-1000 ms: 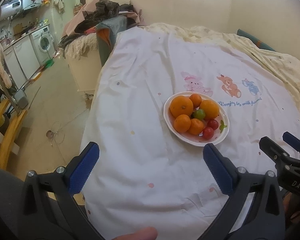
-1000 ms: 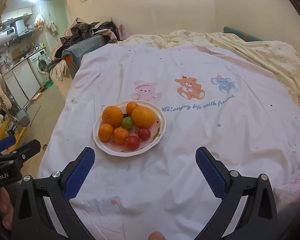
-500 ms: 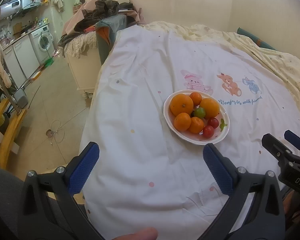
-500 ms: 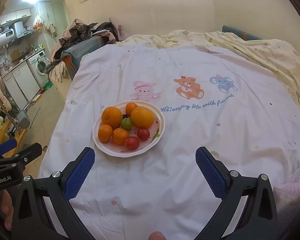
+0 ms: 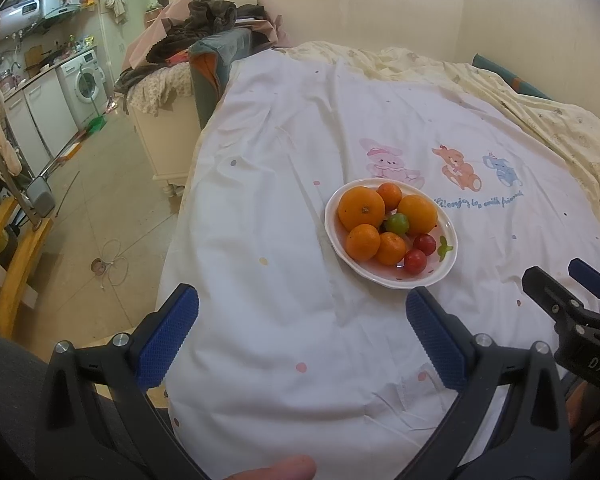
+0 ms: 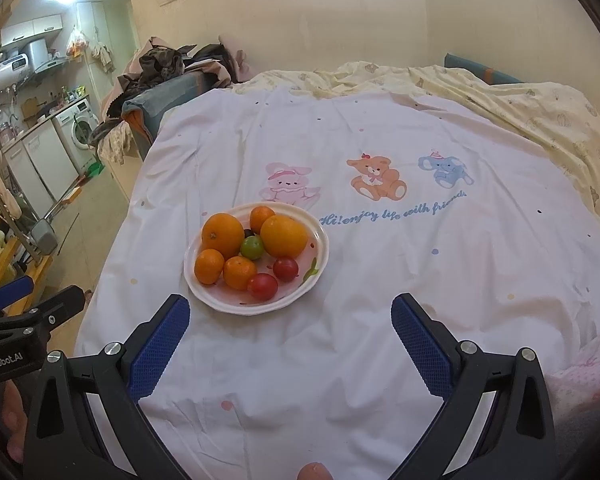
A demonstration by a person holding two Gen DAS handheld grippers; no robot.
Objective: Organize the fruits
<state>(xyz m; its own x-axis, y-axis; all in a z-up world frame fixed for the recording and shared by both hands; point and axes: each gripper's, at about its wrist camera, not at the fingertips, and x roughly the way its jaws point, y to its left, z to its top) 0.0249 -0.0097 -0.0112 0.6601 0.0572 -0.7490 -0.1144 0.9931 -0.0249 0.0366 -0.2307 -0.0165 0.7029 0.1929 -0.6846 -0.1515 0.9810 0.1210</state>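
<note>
A white plate rests on a bed's white sheet, holding two big oranges, three small tangerines, a green fruit and two red fruits. My left gripper is open, nothing between its blue pads, short of the plate and to its left. My right gripper hovers open just in front of the plate, slightly right of it. In each wrist view the other gripper shows at the frame's side.
The white sheet has cartoon animals printed behind the plate. A yellow blanket covers the far right. Left of the bed are bare floor, a clothes-piled cabinet, a washing machine and wooden chairs.
Both grippers drifted slightly; the plate sits a little higher in the left wrist view and a little lower in the right wrist view. The jaws stayed open.
</note>
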